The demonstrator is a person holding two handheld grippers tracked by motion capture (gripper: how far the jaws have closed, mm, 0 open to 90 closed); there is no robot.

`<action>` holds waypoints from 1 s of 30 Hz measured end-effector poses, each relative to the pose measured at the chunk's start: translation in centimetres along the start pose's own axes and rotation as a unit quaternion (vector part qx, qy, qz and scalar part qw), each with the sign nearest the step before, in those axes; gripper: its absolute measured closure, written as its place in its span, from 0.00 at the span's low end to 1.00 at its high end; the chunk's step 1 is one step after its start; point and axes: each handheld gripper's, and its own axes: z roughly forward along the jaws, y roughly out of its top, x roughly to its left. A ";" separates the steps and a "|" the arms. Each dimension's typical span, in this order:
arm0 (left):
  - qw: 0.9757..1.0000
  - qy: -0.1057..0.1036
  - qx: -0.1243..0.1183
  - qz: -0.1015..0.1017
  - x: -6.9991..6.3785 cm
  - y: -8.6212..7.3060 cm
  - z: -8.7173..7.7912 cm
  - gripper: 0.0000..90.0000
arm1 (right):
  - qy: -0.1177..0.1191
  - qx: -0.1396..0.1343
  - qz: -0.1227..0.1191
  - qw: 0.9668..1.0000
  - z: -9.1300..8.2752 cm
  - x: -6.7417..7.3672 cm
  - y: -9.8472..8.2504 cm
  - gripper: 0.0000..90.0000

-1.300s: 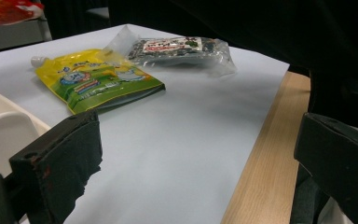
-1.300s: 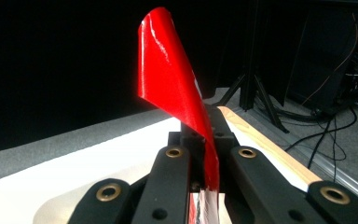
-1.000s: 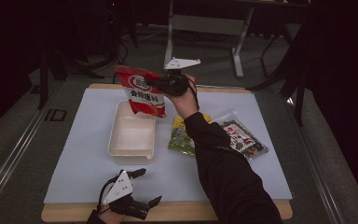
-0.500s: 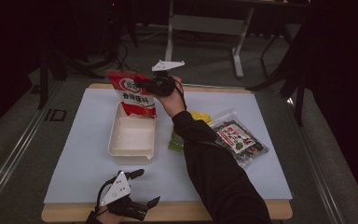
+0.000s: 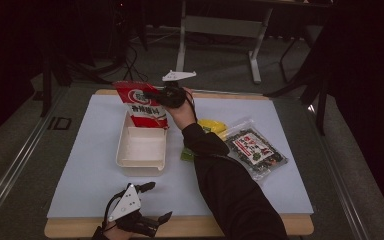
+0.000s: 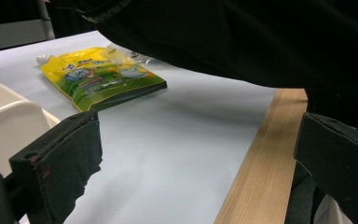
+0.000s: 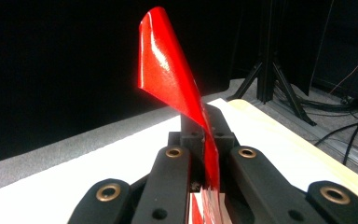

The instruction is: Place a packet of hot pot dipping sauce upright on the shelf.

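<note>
Your right gripper has its jaws clamped on the top edge of the red snack bag, which hangs over the far end of the white tray; the bag's lower edge looks to be at or inside the tray's far wall, though contact cannot be told. In the right gripper view the red bag curls up from between the closed jaws. Your right sleeve stretches across the bench and lies over part of the yellow-green pouch, with the dark clear-wrapped packet just beside it on the right. Your left gripper rests at the near edge of the bench, jaws wide apart and holding nothing. Compared with half a second ago, the red bag has shifted slightly lower and closer to the tray, while your left gripper has stayed put.
</note>
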 end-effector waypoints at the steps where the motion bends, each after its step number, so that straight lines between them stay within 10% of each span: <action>1: 1.000 0.000 0.000 0.000 0.0 0.0 0.0 0.02 | 0.002 0.000 0.001 1.000 0.0 0.0 0.0 0.99; 30: 1.000 -0.004 0.005 0.008 -0.2 0.0 0.1 0.02 | 0.001 -0.041 0.031 0.999 0.3 0.1 -1.5 0.99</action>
